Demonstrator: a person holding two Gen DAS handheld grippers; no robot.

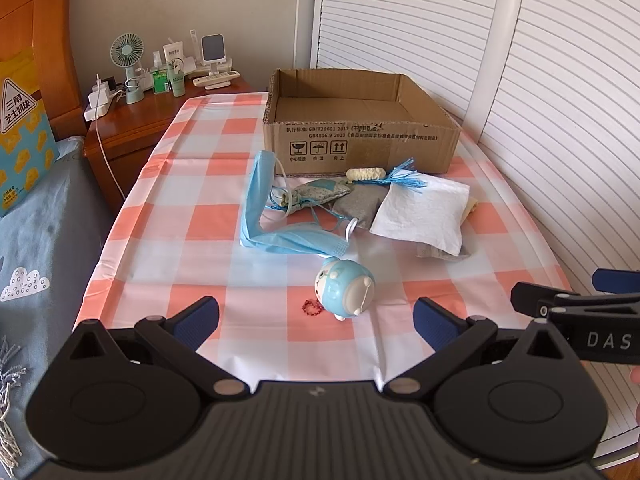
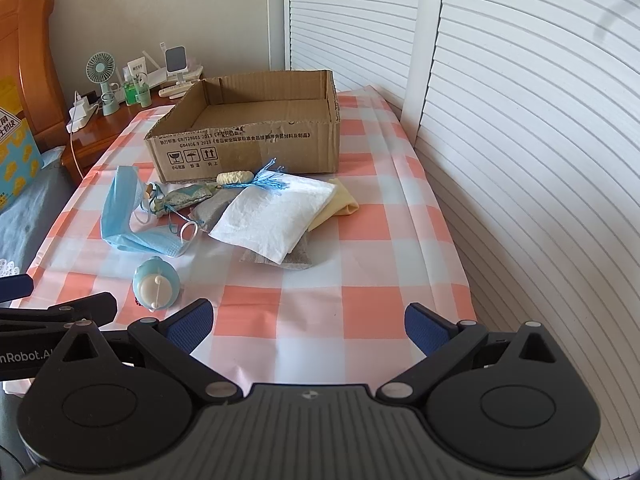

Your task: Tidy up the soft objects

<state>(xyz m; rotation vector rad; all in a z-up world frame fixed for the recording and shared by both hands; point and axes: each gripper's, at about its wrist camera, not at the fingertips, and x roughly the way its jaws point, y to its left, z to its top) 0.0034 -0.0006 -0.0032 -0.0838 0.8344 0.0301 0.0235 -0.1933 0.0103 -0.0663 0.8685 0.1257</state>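
An open cardboard box stands at the far end of the checked table. In front of it lie soft things: a blue face mask, a patterned sachet, a white pouch on grey pouches, a cream roll with a blue tassel, a yellow cloth. A blue round toy lies nearest. My left gripper is open and empty just short of the toy. My right gripper is open and empty.
A wooden nightstand at the back left holds a small fan, bottles and chargers. A bed with grey bedding runs along the left. White louvered doors stand close on the right. A small red ring lies by the toy.
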